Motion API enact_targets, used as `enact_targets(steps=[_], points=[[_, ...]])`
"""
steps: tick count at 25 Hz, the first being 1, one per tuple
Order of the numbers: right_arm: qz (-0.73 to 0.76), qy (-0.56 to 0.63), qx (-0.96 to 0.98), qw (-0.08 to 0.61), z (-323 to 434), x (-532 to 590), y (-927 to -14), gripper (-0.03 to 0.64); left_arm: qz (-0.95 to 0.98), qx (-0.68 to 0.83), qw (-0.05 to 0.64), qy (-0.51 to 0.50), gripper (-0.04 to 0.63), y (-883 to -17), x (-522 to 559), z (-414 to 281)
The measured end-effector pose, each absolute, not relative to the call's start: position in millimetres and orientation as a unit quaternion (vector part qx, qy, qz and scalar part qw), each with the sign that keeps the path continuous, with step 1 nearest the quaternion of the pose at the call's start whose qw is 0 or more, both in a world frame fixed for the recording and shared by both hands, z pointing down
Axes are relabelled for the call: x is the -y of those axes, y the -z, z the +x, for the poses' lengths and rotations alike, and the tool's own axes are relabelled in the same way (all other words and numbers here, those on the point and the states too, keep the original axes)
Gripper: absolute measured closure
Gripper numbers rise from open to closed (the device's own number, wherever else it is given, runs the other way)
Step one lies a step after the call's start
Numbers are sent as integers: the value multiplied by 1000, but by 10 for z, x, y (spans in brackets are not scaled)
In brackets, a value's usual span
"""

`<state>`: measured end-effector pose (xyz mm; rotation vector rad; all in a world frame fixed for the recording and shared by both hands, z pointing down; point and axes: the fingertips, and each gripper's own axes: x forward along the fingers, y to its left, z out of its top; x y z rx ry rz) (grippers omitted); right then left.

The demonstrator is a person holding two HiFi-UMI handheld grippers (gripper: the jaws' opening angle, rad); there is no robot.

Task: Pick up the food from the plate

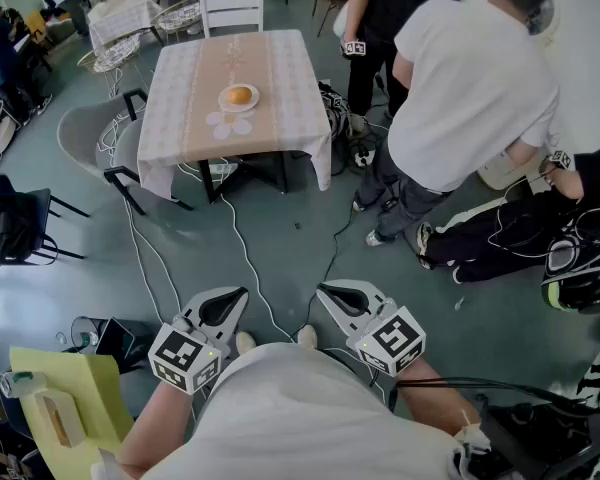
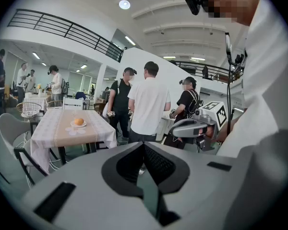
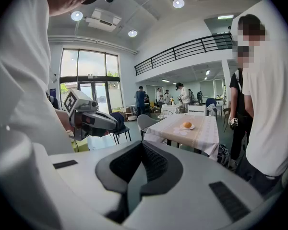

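Observation:
An orange round bun [image 1: 239, 95] lies on a small white plate [image 1: 225, 104] in the middle of a square table [image 1: 285, 78] with a pale cloth, far ahead across the floor. Both grippers are held low, close to my body, well short of the table. My left gripper [image 1: 240, 293] has its jaws together and holds nothing. My right gripper [image 1: 322, 289] is shut and empty too. The left gripper view has the bun [image 2: 78, 121] far off at the left, beyond its closed jaws [image 2: 144, 145]. The right gripper view has the bun [image 3: 187, 125] at the centre right, past its closed jaws [image 3: 143, 143].
A person in a white shirt [image 1: 470, 88] and another in black [image 1: 380, 18] stand right of the table. Bags [image 1: 520, 238] lie on the floor at right. A grey chair [image 1: 85, 133] and a black chair [image 1: 20, 228] stand at left. Cables [image 1: 245, 258] run over the floor towards me.

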<state>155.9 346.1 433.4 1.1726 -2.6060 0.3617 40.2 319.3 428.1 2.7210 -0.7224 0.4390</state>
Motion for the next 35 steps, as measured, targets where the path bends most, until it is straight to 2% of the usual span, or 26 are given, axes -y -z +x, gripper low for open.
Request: enact_targets(steps=[18, 21, 23, 27, 35], points=[[356, -109, 918, 141, 1976, -3585, -4481, 601, 935, 284, 146, -155, 588, -4256, -3255, 962], [343, -119, 920, 148, 1937, -3616, -4534, 543, 931, 295, 148, -152, 586, -4225, -3248, 940], [335, -127, 921, 154, 1921, -3567, -4605, 508, 928, 305, 155, -147, 563, -4228, -3195, 916], [329, -133, 922, 156, 1942, -3307, -4807, 491, 921, 320, 165, -147, 518, -4399, -2947, 907], [341, -122, 915, 177, 1608, -2264, -4894, 488, 925, 311, 183, -116, 511, -4464, -1887, 561]])
